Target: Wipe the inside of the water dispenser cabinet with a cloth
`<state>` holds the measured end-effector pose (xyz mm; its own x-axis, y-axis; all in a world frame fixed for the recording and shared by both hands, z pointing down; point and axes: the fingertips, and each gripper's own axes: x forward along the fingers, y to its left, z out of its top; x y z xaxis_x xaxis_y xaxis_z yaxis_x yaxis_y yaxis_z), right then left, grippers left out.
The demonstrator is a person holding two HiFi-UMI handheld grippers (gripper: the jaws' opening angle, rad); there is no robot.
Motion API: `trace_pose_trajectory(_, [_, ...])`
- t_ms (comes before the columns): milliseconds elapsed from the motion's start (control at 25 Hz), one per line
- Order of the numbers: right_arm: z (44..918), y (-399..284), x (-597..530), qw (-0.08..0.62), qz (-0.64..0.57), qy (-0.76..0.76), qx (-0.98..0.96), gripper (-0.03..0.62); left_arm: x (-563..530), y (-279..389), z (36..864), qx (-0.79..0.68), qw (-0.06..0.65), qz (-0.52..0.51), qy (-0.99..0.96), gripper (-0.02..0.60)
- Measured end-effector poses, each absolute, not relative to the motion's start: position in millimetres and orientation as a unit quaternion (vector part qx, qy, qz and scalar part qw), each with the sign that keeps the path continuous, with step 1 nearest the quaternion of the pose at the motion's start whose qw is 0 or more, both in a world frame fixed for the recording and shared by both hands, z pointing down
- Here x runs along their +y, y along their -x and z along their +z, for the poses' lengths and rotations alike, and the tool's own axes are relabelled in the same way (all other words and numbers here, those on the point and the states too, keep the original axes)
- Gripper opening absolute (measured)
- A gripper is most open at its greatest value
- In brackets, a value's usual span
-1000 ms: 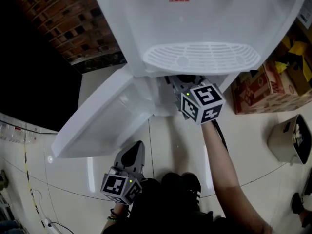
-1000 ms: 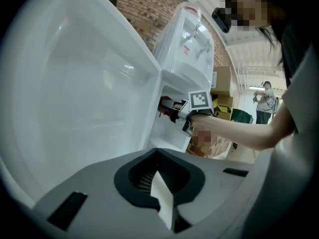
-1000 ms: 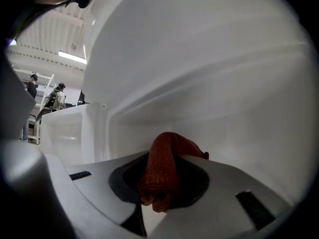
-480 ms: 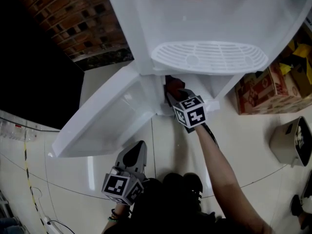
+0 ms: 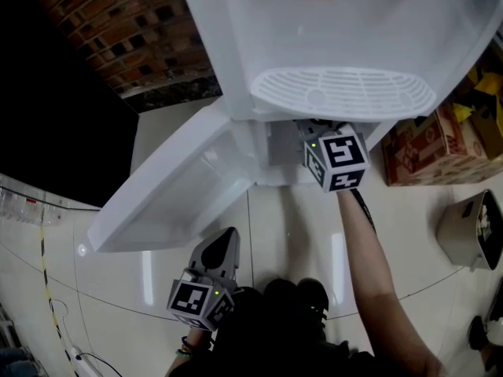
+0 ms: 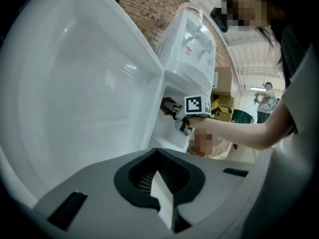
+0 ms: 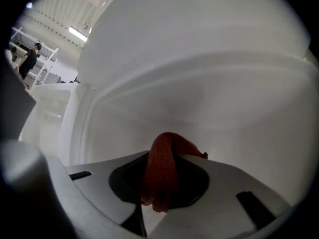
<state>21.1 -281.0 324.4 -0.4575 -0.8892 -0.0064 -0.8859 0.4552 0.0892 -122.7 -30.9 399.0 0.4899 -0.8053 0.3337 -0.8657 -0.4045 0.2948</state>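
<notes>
The cabinet (image 7: pixel 209 73) is smooth glossy white plastic, the cloth (image 7: pixel 162 168) rough matt knit.

The head view looks steeply down on the water dispenser (image 5: pixel 338 38), upper frame, and its open door (image 5: pixel 169 187), left. The left gripper view, low and farther back, shares that door and the right gripper (image 6: pixel 172 109), centre. The right gripper view faces, very near, what seems the cabinet (image 7: pixel 199 83) wall.

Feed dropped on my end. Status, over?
Right gripper shut on red cloth, inside cabinet. Left gripper shut, empty, low. Door open; nothing in the way.
</notes>
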Motion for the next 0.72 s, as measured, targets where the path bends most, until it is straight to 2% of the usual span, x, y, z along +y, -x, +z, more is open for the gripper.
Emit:
trace_pose_trajectory(160, [323, -36, -306, 0.037, -0.053, -0.536, -0.842, 0.077, -26, 129, 402, -0.506, 0.227, 0.068, -0.829, -0.021])
trace_pose_trajectory(560, [480, -21, -292, 0.193, 0.076, -0.5, -0.841, 0.077, -27, 133, 403, -0.509, 0.227, 0.067, -0.828, -0.021])
trace_pose_trajectory(720, [493, -21, -281, 0.199, 0.087, -0.497, -0.84, 0.077, -33, 115, 405, -0.488, 0.221, 0.077, -0.841, -0.021])
